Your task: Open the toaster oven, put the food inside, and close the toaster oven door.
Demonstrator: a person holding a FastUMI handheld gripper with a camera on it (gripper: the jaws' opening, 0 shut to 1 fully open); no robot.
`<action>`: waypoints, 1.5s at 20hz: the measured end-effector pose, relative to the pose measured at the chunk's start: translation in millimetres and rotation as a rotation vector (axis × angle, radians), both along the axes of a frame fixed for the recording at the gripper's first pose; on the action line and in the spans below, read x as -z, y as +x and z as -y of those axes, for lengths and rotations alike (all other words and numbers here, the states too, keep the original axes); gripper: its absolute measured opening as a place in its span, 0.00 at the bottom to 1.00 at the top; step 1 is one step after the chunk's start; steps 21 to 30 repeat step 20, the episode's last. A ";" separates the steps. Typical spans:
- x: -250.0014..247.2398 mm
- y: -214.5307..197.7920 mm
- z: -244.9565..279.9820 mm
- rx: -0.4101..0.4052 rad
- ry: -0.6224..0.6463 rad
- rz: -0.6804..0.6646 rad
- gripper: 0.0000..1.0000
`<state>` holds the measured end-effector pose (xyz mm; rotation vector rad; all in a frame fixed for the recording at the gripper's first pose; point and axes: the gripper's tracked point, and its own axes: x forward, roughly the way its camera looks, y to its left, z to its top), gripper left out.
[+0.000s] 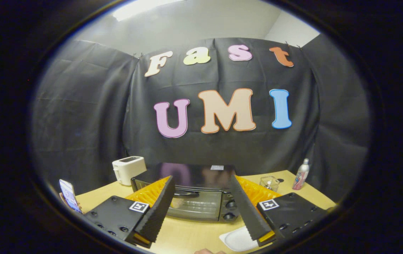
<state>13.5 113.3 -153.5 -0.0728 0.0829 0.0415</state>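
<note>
A black toaster oven (197, 192) stands on the wooden table just beyond my fingers, its glass door shut and its handle (186, 193) across the top of the door. Two knobs (230, 210) sit at its right side. My gripper (205, 201) is open, its two ribbed black fingers (157, 211) spread wide to either side of the oven's front, with nothing between them. A white plate (236, 240) lies on the table beside the right finger; I cannot tell whether food is on it.
A white pop-up toaster (128, 170) stands left of the oven. A small clear container (269, 182) and a bottle (301, 174) stand at the right. A hand holds a phone (69, 195) at the far left. The table (190, 233) shows bare wood before the oven.
</note>
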 end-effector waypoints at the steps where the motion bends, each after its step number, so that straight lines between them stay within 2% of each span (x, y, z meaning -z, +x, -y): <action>1: 0.7 -0.8 -2.7 -0.017 0.009 -0.018 0.97; 4: -0.8 -1.9 -4.0 -0.049 0.035 -0.051 0.97; 9: -7.1 -0.2 8.0 -0.029 0.045 -0.032 0.97; 18: -18.0 -9.6 4.4 -0.064 0.047 -0.009 0.97; 30: -20.7 -11.5 6.2 -0.064 0.044 -0.002 0.97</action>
